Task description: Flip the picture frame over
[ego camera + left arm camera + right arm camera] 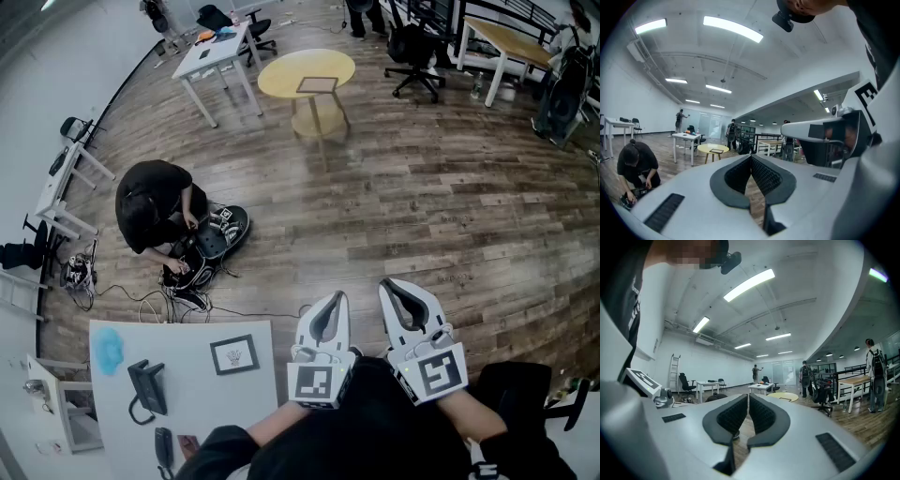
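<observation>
A picture frame (pixel 316 85) lies flat on a round yellow table (pixel 281 75) far across the wooden floor. The left gripper view shows that frame (pixel 716 151) small, and the right gripper view shows it (pixel 785 399) too. A second small framed picture (pixel 233 355) lies on the white table (pixel 187 337) at my lower left. My left gripper (pixel 330 298) and right gripper (pixel 392 284) are held side by side close to my body, pointing level over the floor. Both are shut and empty, seen in the left gripper (pixel 751 157) and right gripper (pixel 746 397) views.
A person (pixel 155 211) crouches on the floor over cables and gear, left of my path. A white desk (pixel 217 52), an office chair (pixel 415 52) and a wooden desk (pixel 511 42) stand near the round table. A phone (pixel 147 386) sits on the white table.
</observation>
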